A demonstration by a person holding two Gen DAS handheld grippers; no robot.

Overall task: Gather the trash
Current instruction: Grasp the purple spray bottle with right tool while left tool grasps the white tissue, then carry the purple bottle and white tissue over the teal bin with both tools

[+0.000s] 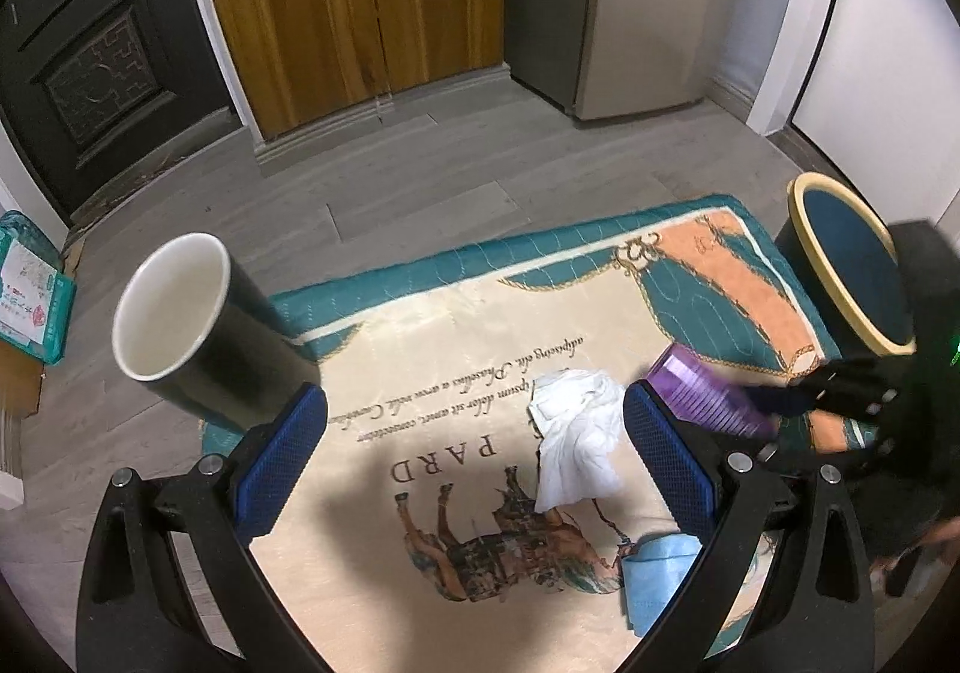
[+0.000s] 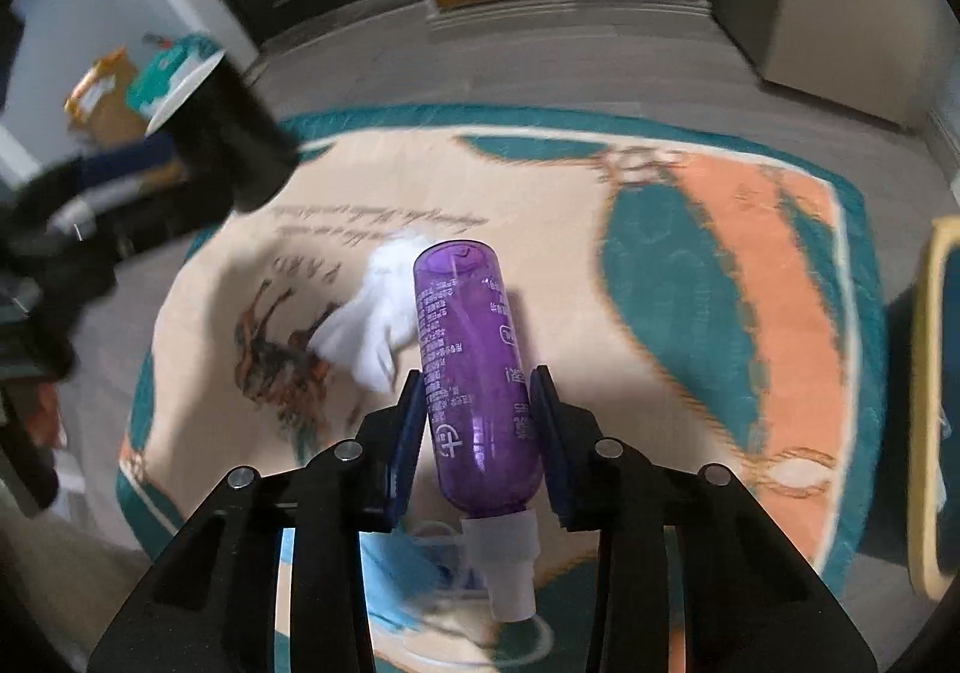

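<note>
Right wrist view: right gripper (image 2: 478, 409) fingers clamp the purple bottle (image 2: 474, 373); left gripper (image 1: 474, 457) fingers gape, empty.

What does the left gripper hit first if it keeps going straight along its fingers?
Probably the crumpled white tissue on the rug. The left gripper is open and angled down at the rug, and the tissue lies between the finger lines, nearer the right finger. Depth is unclear; slightly left, it would meet bare rug instead.
</note>
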